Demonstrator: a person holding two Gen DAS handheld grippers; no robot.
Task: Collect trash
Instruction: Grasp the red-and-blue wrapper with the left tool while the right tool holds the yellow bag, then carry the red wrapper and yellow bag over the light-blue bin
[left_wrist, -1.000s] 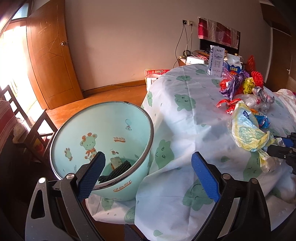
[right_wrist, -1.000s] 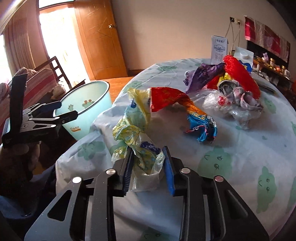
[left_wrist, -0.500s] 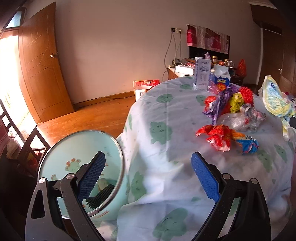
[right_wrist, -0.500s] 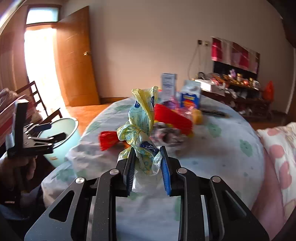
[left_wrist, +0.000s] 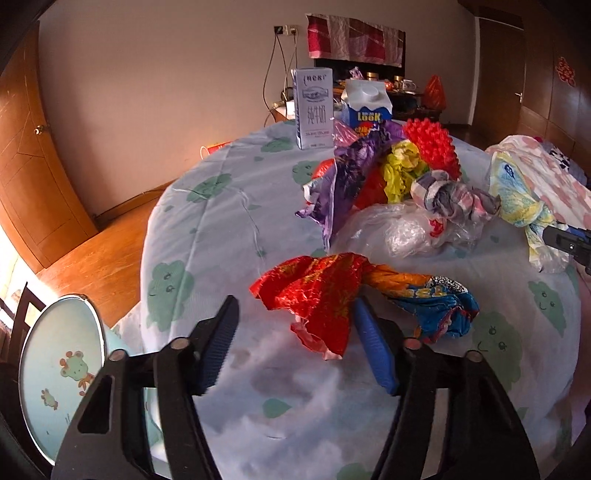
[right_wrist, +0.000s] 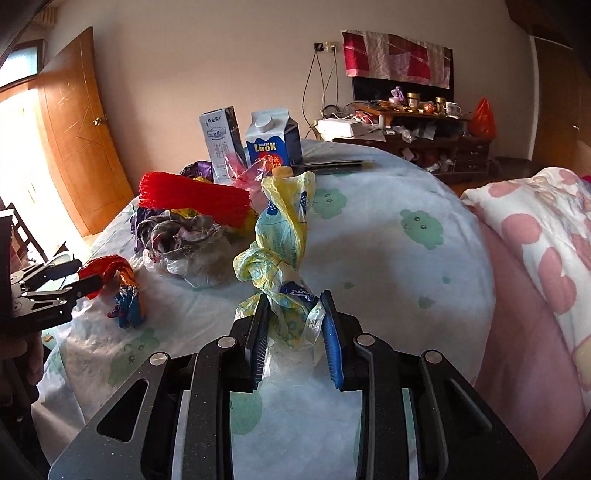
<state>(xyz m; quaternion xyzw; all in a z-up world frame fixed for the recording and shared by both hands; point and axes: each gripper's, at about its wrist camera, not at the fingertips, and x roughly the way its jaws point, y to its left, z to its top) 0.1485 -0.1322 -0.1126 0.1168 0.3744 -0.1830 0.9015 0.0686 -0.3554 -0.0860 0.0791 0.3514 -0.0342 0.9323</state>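
A round desk (left_wrist: 229, 221) under a pale cloth printed with green cartoon shapes holds a heap of trash toward its far side; bare cloth runs free from centre to the 9 o'clock edge in the left wrist view, where the cloth falls away to a wood floor (left_wrist: 99, 254). Below that edge, at 8 o'clock, sits a mint bin (left_wrist: 59, 373) with frog prints, its mouth tipped toward the camera.

The left claw (left_wrist: 293, 341) is closing, its jaws half spread around the near end of a red foil wrapper (left_wrist: 317, 291) whose twisted tail turns orange, then blue; the right pad looks close to the foil, the left pad stands clear. The wrapper lies on the cloth at the pile's near edge.

The right claw (right_wrist: 293, 325) pinches a knotted yellow bag (right_wrist: 280, 236) with blue print, its crumpled body rising past the jaws above the desk. In the right wrist view open cloth stretches from centre to 3 o'clock, up to a pink-flowered quilt (right_wrist: 535, 236).

Behind, at 11 o'clock, a red mesh sleeve (right_wrist: 192, 197), a clear bag (right_wrist: 192, 258) and two cartons (right_wrist: 271, 138) crowd the far rim.
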